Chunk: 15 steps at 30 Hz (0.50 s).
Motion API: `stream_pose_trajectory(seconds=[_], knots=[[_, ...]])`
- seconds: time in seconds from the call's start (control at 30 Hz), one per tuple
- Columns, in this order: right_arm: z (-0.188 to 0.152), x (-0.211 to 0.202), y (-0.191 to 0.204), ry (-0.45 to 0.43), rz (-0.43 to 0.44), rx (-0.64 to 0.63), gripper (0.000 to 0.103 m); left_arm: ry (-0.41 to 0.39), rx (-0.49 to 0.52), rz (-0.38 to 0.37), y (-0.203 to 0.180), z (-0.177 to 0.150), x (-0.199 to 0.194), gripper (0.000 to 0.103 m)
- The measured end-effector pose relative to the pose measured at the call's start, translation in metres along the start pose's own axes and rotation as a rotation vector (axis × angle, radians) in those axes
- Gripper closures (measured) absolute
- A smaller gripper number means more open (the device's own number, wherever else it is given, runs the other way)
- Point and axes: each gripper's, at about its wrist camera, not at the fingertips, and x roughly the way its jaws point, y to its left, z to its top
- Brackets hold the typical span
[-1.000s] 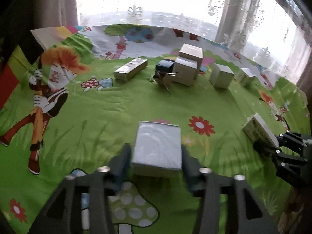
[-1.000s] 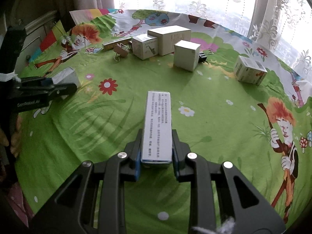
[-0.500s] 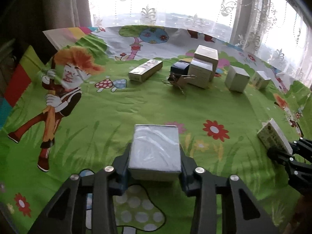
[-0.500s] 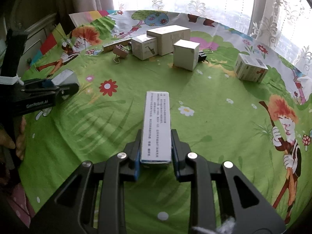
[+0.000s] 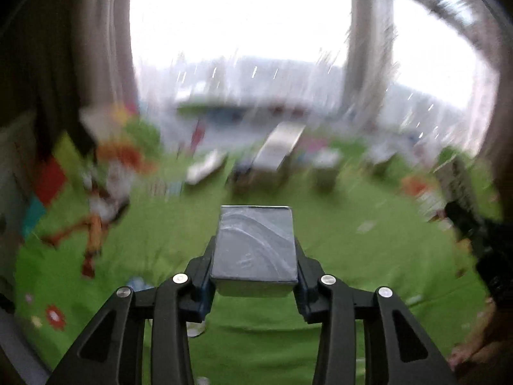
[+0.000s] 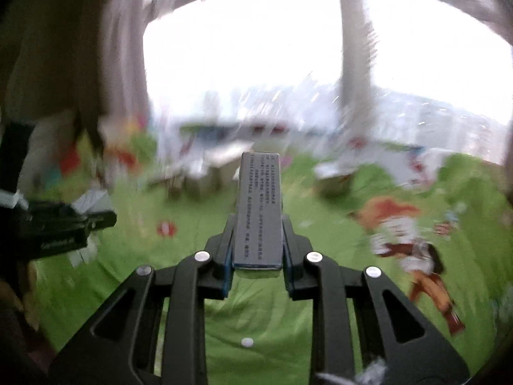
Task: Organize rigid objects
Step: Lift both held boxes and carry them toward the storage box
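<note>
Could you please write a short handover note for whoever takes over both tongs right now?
Left tongs: shut on the wide foil-wrapped box, off the green cloth.
Right tongs: shut on the narrow printed box, also lifted.
Other boxes sit blurred at the far side of the cloth.
Done: both boxes picked up.
Left: place both with the far group, then tidy the rest.

A green cartoon-printed cloth [image 5: 263, 346] covers the surface, filling each frame's lower half, with several blurred pale boxes [image 5: 275, 150] lying on it near the frame's centre, below the window.
</note>
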Motion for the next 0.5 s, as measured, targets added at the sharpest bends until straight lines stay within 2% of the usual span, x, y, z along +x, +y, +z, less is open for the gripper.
stream_pose_trajectory(seconds=[0.07,0.13,0.23,0.3,0.5], knots=[[0.003,-0.034,-0.002,-0.109,-0.039,0.020,0.075,-0.114,0.048,-0.012,-0.018,0.010,-0.034,0.062],[0.010,-0.056,-0.001,-0.170,-0.085,0.012,0.075,-0.210,0.077,-0.021,-0.031,0.017,-0.062,0.062],[0.021,-0.087,-0.005,-0.266,-0.108,0.028,0.075,-0.319,0.072,-0.041,-0.040,0.025,-0.094,0.062],[0.030,-0.105,-0.006,-0.317,-0.112,0.032,0.075,-0.360,0.087,-0.048,-0.046,0.028,-0.109,0.062],[0.042,-0.131,0.003,-0.374,-0.095,0.012,0.075,-0.385,0.118,-0.065,-0.055,0.027,-0.126,0.061]])
